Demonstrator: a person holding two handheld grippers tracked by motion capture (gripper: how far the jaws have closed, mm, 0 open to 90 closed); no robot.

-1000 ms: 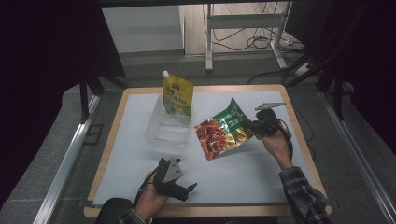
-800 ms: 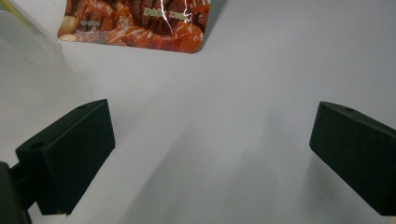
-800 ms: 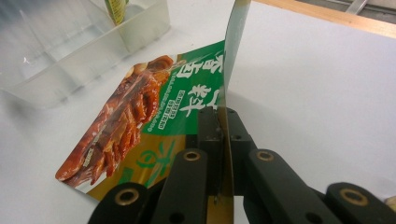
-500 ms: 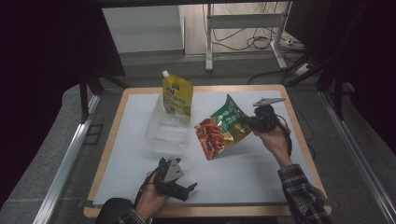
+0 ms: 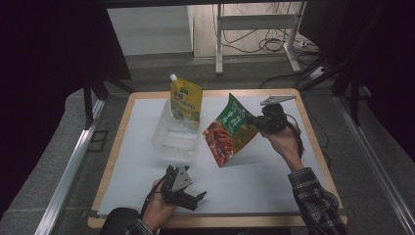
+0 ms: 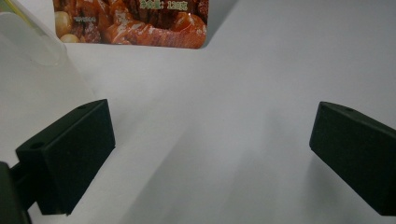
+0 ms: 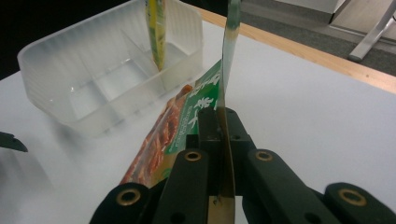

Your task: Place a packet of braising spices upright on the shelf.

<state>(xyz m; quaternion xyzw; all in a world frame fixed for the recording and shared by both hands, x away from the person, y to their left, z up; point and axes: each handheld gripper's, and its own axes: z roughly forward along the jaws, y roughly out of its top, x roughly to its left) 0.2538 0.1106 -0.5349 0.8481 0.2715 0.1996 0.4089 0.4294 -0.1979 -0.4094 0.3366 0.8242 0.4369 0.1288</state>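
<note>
My right gripper (image 5: 254,121) is shut on the top edge of a green and red food pouch (image 5: 227,132), which hangs tilted above the white mat with its lower corner near the surface. In the right gripper view the pouch (image 7: 187,121) runs edge-on between my closed jaws. A yellow spouted pouch (image 5: 186,102) stands upright in the far part of a clear plastic tray (image 5: 172,142). My left gripper (image 5: 199,198) rests near the front edge, jaws wide apart with nothing between them; the left gripper view shows the red pouch's lower edge (image 6: 135,28) ahead.
The white mat (image 5: 274,176) covers a wooden-edged table (image 5: 120,147). The clear tray (image 7: 93,88) has dividers inside. Metal rails run along both sides of the table, and a stand with cables is beyond the far edge.
My right gripper has lifted the green and red pouch from lying on the mat to hanging tilted in the air. The left gripper has stayed put.
</note>
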